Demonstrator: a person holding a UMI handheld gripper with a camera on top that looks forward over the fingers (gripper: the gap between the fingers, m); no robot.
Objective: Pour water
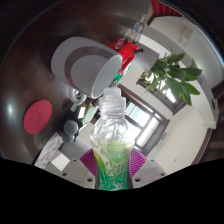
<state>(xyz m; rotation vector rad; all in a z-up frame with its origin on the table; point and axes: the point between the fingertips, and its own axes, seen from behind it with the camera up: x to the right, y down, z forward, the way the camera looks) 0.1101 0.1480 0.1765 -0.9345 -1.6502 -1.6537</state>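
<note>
My gripper (111, 164) is shut on a clear plastic bottle (110, 145) with a green label; the purple pads (84, 161) press on both its sides. The whole view is rolled over, so the bottle is tipped. Its open neck (111, 99) points at a white cup (96, 69) just beyond it, and the neck's rim sits close to the cup's opening. I cannot tell whether water is flowing.
A round white table (68, 52) lies beyond the cup. A red round mat (38, 113) lies to one side, a red object (127, 46) sits past the cup, and a green leafy plant (172, 77) stands on the other side. A window (140, 112) is behind the bottle.
</note>
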